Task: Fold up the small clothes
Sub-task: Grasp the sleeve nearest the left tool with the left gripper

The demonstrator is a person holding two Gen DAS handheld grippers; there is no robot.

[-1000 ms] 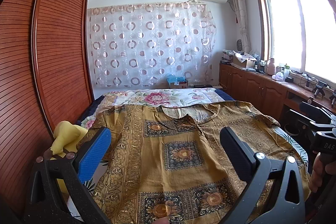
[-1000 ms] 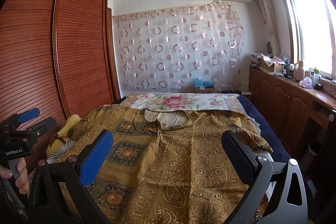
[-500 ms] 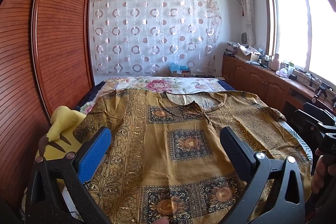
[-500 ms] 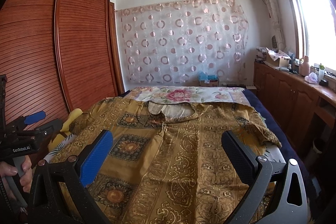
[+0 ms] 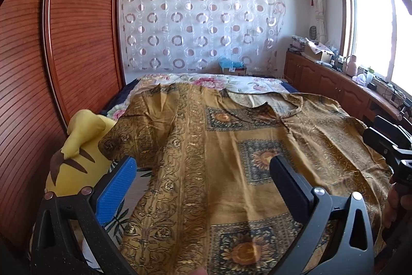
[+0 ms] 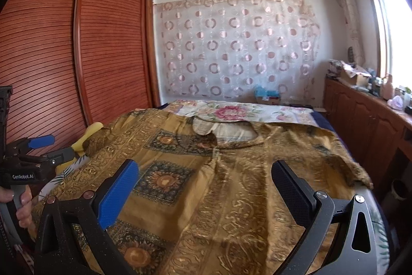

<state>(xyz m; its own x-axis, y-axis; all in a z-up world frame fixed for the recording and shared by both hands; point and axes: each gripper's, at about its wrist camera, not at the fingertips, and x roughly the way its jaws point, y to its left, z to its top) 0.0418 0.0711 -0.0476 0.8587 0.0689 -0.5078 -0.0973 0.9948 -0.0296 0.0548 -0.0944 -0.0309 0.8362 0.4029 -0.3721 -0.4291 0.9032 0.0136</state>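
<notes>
A golden-brown patterned shirt [image 5: 231, 151] lies spread flat on the bed, collar toward the far end, sleeves out to each side. My left gripper [image 5: 202, 166] hovers above its left half, open, nothing between its fingers. My right gripper [image 6: 204, 170] hovers above the shirt [image 6: 231, 184] near the middle-right, also open and empty. The left gripper [image 6: 41, 146] shows at the left edge of the right wrist view, held by a hand. The right gripper's body [image 5: 388, 146] shows at the right edge of the left wrist view.
A yellow plush toy [image 5: 77, 146] lies at the bed's left edge under the shirt's left sleeve. A wooden wardrobe [image 5: 51, 56] runs along the left. Low cabinets [image 6: 373, 125] line the right wall under the window. A floral sheet [image 6: 231, 111] covers the bed's far end.
Both grippers have tilted down and moved lower toward the shirt; the left one shifted left, so the plush toy and left sleeve look closer. Both stay open.
</notes>
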